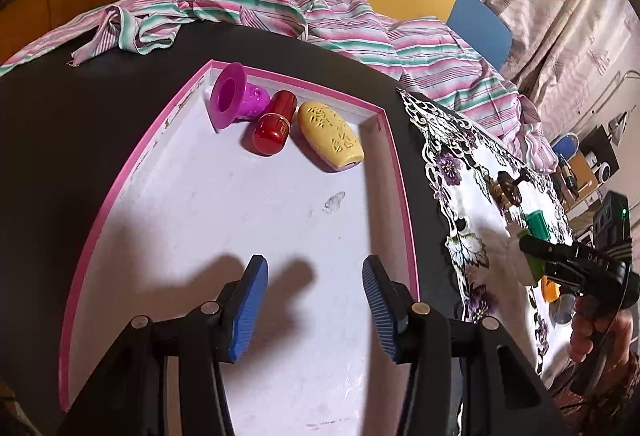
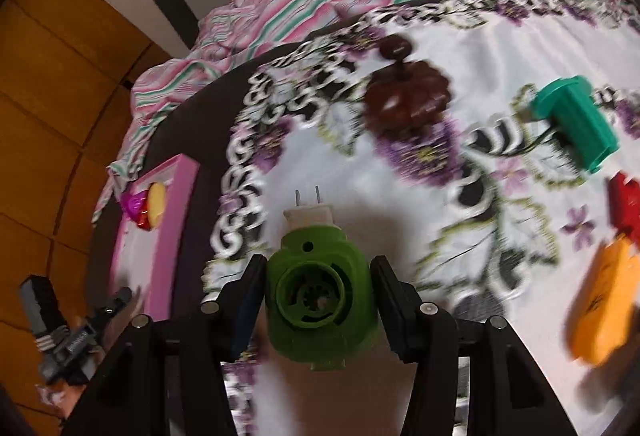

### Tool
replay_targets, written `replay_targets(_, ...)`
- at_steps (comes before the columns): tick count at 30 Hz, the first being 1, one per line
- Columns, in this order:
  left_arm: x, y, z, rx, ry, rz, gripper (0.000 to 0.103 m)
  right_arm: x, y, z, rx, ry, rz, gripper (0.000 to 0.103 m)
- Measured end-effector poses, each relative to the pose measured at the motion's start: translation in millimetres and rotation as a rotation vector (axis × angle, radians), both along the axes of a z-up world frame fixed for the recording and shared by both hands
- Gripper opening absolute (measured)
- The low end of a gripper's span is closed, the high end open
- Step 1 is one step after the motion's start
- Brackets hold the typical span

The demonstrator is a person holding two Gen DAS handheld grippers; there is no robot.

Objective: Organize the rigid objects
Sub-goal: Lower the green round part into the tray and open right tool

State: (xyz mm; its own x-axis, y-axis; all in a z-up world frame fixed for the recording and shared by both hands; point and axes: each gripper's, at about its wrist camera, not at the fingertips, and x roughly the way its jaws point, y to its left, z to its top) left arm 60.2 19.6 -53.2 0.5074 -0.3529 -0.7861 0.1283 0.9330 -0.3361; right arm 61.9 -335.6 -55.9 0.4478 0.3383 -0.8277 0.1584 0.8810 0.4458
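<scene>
A white tray with a pink rim [image 1: 404,172] lies on the dark table. At its far end lie a purple flanged cup [image 1: 234,98], a red capsule [image 1: 274,126] and a yellow oval piece [image 1: 330,136]. My left gripper [image 1: 316,268] hangs open over the tray's near part, with nothing between its blue pads [image 1: 252,300]. My right gripper [image 2: 318,268] is shut on a green plug-in device [image 2: 320,300], whose white plug end points away over the flowered cloth [image 2: 360,188]. In the left wrist view the right gripper [image 1: 532,252] sits to the right of the tray.
On the flowered cloth lie a brown knob-shaped piece [image 2: 404,96], a teal block [image 2: 576,120], a red piece [image 2: 626,200] and an orange piece [image 2: 604,300]. A striped pink and green fabric [image 1: 280,12] is heaped along the table's far edge.
</scene>
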Motion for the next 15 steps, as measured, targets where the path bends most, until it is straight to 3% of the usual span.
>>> replay_targets(8, -15.6, 6.8, 3.0, 0.046, -0.034, -0.014, 0.050, 6.9, 60.4, 19.2, 0.052, -0.034, 0.090, 0.053)
replay_targets(15, -27.2, 19.7, 1.7, 0.049, -0.040, -0.004, 0.050, 23.6, 141.5, 31.9, 0.060, -0.056, 0.242, 0.053)
